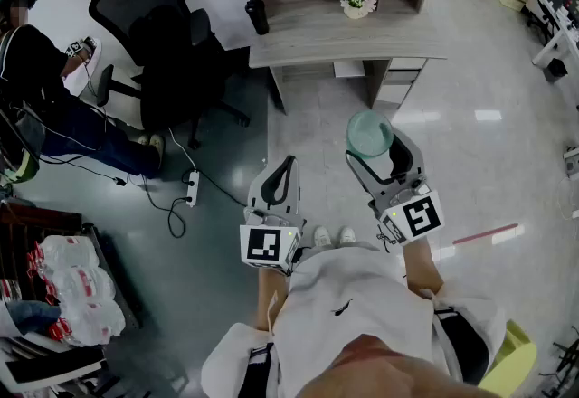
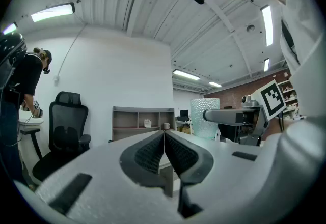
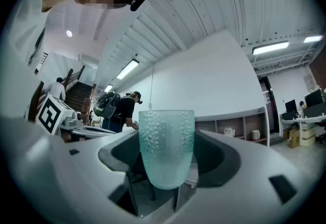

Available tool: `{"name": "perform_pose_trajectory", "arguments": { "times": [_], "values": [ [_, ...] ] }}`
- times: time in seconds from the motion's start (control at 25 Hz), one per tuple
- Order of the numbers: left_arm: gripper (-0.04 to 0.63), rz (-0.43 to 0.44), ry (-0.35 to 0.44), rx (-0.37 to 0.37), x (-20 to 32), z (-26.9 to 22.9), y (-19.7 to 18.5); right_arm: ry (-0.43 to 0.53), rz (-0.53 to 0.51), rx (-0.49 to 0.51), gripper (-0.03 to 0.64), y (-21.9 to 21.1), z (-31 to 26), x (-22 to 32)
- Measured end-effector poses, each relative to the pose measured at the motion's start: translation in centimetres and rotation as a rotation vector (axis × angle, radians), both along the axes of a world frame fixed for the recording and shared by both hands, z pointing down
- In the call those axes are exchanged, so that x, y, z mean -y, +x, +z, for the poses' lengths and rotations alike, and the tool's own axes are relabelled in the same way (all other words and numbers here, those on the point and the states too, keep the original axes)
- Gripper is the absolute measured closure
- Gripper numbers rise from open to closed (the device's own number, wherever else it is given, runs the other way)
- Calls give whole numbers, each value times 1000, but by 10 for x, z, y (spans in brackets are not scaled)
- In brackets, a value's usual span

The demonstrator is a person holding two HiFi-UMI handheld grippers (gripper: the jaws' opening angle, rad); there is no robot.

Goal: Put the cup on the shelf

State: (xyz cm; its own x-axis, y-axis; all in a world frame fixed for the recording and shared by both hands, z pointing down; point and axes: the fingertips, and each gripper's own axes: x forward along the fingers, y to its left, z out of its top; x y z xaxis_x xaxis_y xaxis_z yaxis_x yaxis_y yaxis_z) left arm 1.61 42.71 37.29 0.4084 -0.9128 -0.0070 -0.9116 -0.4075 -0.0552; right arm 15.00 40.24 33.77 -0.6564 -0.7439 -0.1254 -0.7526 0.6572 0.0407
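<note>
Right gripper (image 1: 375, 147) fingers (image 3: 219, 159) pinch the upright cup (image 3: 166, 141) between them; left gripper (image 2: 164, 139) fingers (image 2: 147, 154) are pressed together.

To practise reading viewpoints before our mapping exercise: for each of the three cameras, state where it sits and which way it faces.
Head view: on the person's head, looking steeply down at floor, desk, left tongs and right tongs; white top and shoes show.
Left gripper view: on the left tongs, facing level along shut jaws toward the shelf; white top at right.
Right gripper view: on the right tongs, facing along jaws clamping the cup; white top at left.
Shared: all three show cup and shelf.
</note>
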Motion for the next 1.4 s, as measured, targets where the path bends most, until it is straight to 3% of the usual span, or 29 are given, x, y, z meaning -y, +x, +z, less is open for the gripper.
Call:
{"name": "perform_pose_trajectory", "arguments": {
  "times": [0.76,1.4],
  "values": [
    [568,-35,-7,13,2,3,48,-24,-73,11,270,34,13,2],
    [568,-13,-17,5,84,8,21,-40,-54,-9,270,7,17,82]
  ]
}}
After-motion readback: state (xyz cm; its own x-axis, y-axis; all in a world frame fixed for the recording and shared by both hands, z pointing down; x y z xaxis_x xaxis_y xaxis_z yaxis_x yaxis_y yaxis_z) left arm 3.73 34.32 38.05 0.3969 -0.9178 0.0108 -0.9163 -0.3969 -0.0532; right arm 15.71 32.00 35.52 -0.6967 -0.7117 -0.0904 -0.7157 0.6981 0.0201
